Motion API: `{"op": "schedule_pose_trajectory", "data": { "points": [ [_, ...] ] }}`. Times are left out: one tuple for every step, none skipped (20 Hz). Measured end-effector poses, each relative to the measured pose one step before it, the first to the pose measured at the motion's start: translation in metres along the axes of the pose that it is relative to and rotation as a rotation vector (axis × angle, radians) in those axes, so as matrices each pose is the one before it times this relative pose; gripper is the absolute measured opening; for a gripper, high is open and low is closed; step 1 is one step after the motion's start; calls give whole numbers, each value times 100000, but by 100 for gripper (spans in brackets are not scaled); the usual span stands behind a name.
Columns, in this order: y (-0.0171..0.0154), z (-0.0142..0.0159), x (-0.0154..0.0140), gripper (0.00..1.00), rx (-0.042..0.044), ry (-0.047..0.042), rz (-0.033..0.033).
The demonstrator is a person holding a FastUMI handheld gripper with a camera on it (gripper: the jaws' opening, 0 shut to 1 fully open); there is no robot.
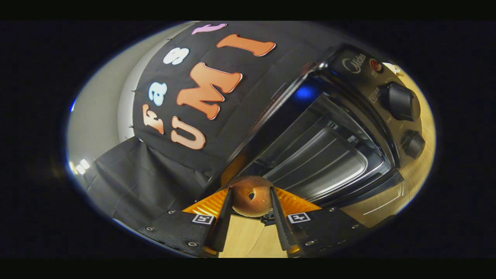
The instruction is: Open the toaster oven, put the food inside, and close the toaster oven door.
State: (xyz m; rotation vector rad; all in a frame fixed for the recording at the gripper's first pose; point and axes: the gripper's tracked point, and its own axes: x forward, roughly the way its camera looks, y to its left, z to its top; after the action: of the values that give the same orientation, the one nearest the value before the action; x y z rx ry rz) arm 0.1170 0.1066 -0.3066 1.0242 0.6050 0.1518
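Observation:
A brown glazed doughnut (251, 197) with a small hole sits between my two fingers, and my gripper (251, 199) is shut on it, both fingers pressing its sides. Just beyond it stands the black toaster oven (364, 116), seen tilted. Its door hangs open and the metal tray and rack (321, 155) inside show. The doughnut is held in front of the oven's opening, near its lower corner. Two round knobs (401, 102) sit on the oven's control panel, beside the opening.
The oven stands on a light wooden table (414, 170), which also shows under my fingers. The booth's black cloth wall (162, 170) hangs beside the oven, with a pale wall (100, 108) past it.

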Motion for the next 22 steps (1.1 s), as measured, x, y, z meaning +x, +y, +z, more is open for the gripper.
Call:
{"op": "schedule_pose_trajectory", "data": {
  "points": [
    [-387,185,547,54,-1584,-836,-914],
    [-175,67,66,54,-1925,-1188,-1119],
    [-118,223,346,54,-2674,-1256,-982],
    [-117,196,506,54,-2665,-1381,-1139],
    [-389,70,518,54,-3705,-904,-2378],
    [-448,-159,245,54,-3471,-479,-2241],
    [-75,-28,336,54,-2769,-453,-967],
    [74,1,151,54,-2432,-416,-926],
    [151,184,140,54,-2541,-1098,-267],
    [9,117,177,54,-3248,-1540,-1068],
    [-55,85,102,54,-3785,-1198,-1347],
    [-221,3,-87,54,-3669,-503,-1926],
    [5,-62,-12,59,-3704,-281,-1068],
    [-95,6,-64,61,-3663,-881,-783],
    [4,131,37,64,-3203,-952,-762],
    [-83,135,21,66,-2864,-755,-1015],
    [38,2,8,71,-2540,-593,-477],
    [-63,-106,91,73,-2209,295,-1047],
    [-397,-196,42,77,-1917,688,-1998],
    [-100,-40,-203,78,-2854,-664,-485],
    [-155,203,-28,81,-3162,-1285,-924],
    [-116,293,-310,82,-2887,-1288,-770]
  ]
}}
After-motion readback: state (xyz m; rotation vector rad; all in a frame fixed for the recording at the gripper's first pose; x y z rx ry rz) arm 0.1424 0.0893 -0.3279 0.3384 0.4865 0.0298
